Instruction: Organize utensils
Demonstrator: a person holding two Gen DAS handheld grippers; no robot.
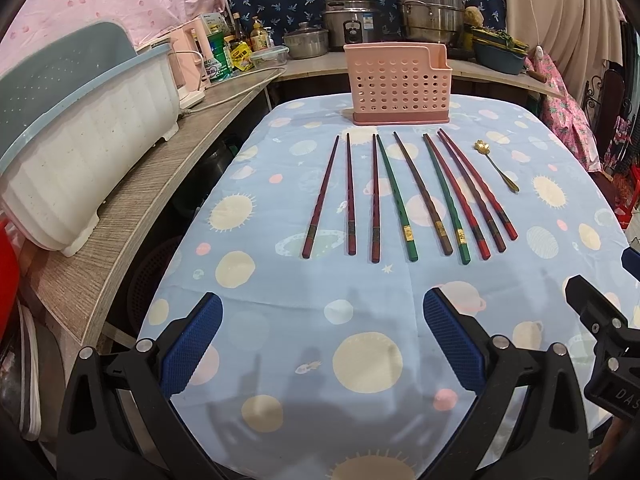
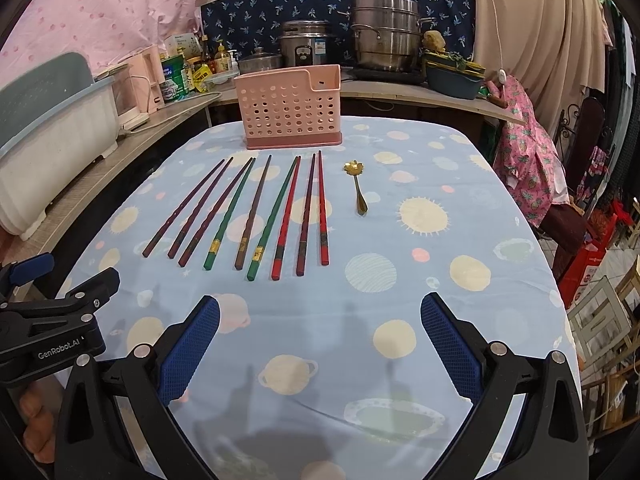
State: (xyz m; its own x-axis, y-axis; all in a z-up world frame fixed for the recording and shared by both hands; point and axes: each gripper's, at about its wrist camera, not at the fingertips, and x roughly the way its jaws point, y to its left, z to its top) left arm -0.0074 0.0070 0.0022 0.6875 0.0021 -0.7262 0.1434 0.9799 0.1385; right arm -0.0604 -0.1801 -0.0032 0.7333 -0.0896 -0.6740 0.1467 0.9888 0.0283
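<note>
We hold the left hand-held gripper (image 1: pixel 322 344) and the right hand-held gripper (image 2: pixel 320 344) above the near end of the bench (image 2: pixel 460 340), each with its blue pads wide apart and nothing between them. The landmark is the pink holder (image 1: pixel 398 84), which stands upright at the far end of the bench on the blue cloth (image 1: pixel 280 360). Nine chopsticks (image 1: pixel 404 196) lie flat in a row just in front of the holder, tips pointing toward it and thick ends toward us; two are green, the others red, maroon or brown. A gold spoon (image 1: pixel 496 166) lies in front of the holder's right end, just beside the last chopstick, its flower-shaped bowl nearest the holder. To the holder's left, on a side counter, stands a white dish rack (image 1: pixel 80 152). Behind the holder are steel pots (image 2: pixel 384 32). In the right wrist view, fingers (image 2: pixel 36 428) grip the left tool's handle.
</note>
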